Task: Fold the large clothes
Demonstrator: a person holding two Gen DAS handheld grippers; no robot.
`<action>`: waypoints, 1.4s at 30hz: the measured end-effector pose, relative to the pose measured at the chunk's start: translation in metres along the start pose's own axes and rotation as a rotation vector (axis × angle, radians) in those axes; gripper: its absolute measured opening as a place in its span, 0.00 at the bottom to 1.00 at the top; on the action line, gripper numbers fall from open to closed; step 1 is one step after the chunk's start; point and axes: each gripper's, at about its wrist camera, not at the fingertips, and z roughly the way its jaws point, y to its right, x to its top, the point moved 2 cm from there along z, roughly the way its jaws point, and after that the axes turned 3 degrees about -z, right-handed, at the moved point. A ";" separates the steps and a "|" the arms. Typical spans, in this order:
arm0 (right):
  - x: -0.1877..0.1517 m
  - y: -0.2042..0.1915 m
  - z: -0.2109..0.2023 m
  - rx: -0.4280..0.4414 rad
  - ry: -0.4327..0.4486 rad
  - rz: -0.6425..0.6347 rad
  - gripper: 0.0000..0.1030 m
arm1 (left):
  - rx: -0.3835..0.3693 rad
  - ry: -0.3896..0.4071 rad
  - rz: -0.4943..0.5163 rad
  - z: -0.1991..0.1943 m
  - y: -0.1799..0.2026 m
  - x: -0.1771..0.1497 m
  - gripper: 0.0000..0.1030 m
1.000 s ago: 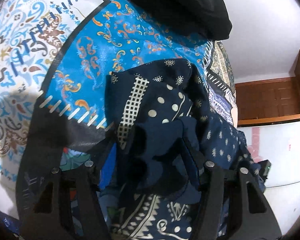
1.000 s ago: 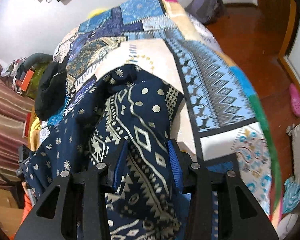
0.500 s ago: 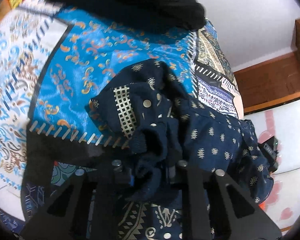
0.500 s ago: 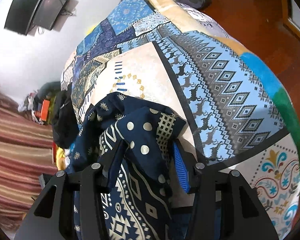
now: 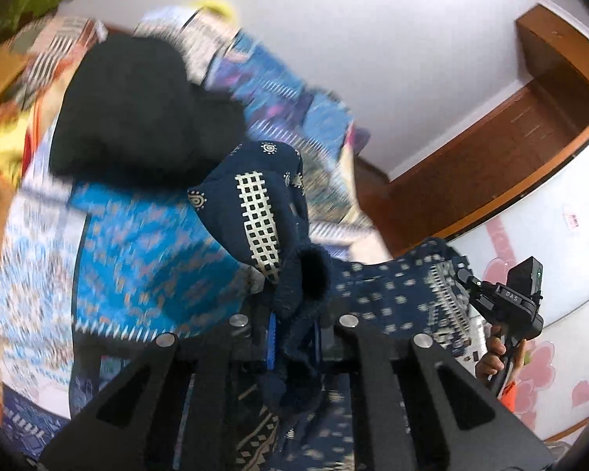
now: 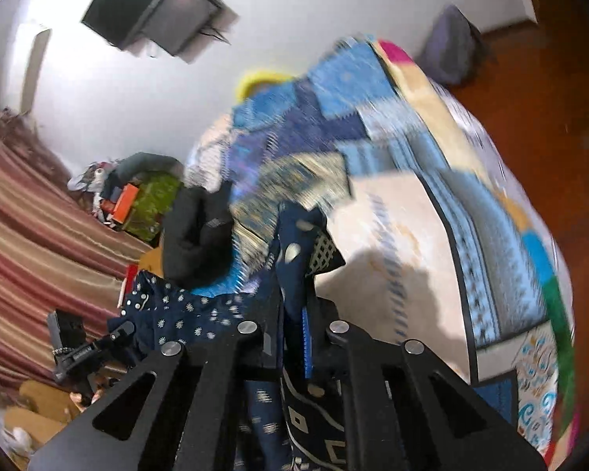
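Garment lifted off bed, left claw pinching it; right claw likewise

white wall, wood floor, striped curtain

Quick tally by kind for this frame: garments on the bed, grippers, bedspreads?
Garments: 2, the navy patterned garment and the black garment
Grippers: 2, the left gripper and the right gripper, both shut on the navy garment
Bedspreads: 1, the patchwork bedspread
Total: 5
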 end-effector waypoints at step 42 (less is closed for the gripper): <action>-0.032 0.000 0.008 -0.413 0.030 -0.420 0.53 | 0.444 0.118 0.244 0.004 -0.073 0.036 0.54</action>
